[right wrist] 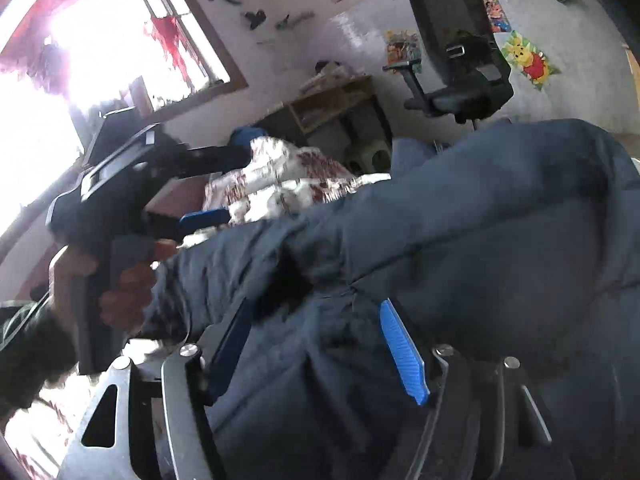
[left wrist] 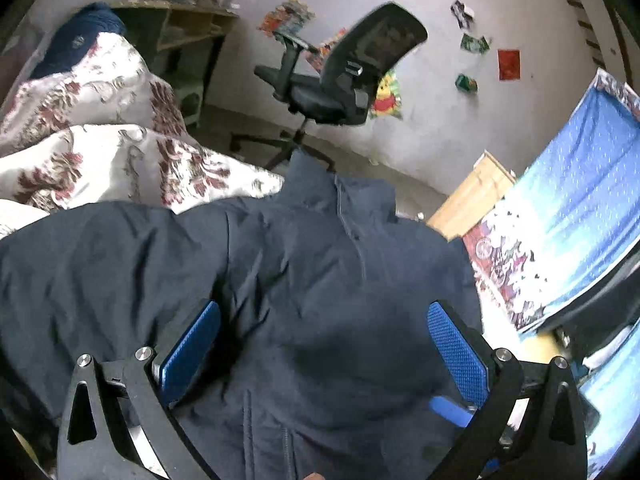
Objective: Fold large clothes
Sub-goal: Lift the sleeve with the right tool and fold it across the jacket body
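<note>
Navy jacket (left wrist: 320,280); blue textured pads (left wrist: 460,350) on black grippers; white quilt (left wrist: 120,160) with maroon floral print; black chair (left wrist: 340,80); blue speckled sheet (left wrist: 580,200).

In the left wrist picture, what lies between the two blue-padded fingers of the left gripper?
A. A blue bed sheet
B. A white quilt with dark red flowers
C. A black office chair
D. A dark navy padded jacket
D. The dark navy padded jacket fills the space between the spread fingers of the left gripper; the flowered white quilt and the black mesh office chair lie farther away.
</note>
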The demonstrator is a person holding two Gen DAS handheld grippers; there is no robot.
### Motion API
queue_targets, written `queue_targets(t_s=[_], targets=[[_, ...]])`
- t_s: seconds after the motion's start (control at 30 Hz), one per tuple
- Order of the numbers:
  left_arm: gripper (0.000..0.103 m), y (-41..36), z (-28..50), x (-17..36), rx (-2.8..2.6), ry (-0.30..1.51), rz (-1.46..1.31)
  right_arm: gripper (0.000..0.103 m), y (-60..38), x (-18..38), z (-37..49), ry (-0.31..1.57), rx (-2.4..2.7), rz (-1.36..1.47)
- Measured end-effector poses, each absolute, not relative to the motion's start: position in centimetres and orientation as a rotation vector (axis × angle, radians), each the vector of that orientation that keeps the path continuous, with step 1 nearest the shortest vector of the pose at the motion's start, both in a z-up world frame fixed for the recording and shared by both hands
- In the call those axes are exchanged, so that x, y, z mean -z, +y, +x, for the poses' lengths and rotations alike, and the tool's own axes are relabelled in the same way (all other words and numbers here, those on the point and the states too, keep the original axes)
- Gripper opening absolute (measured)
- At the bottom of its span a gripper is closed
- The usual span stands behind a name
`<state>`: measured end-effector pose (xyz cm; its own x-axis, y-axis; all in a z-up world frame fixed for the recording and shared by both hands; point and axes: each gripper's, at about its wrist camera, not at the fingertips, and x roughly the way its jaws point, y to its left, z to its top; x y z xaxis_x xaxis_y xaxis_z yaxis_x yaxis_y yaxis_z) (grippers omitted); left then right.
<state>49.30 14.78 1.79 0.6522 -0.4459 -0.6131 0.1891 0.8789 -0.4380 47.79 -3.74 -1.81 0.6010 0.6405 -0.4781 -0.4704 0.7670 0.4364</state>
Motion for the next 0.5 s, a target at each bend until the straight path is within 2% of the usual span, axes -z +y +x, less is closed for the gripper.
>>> queue_targets(t_s=[0.27, 0.5], targets=[[0.101, 12.1, 52.8, 5.5, 0.224, 0.962, -0.224, 0.076, -10.1, 4.5, 46.9, 0.726, -0.468, 0.211], [0.101, 8.5, 53.8, 8.5, 0.064, 0.992, 0.078, 0.078, -14.8, 5.6, 54.6, 0.769, -0.207, 0.188]])
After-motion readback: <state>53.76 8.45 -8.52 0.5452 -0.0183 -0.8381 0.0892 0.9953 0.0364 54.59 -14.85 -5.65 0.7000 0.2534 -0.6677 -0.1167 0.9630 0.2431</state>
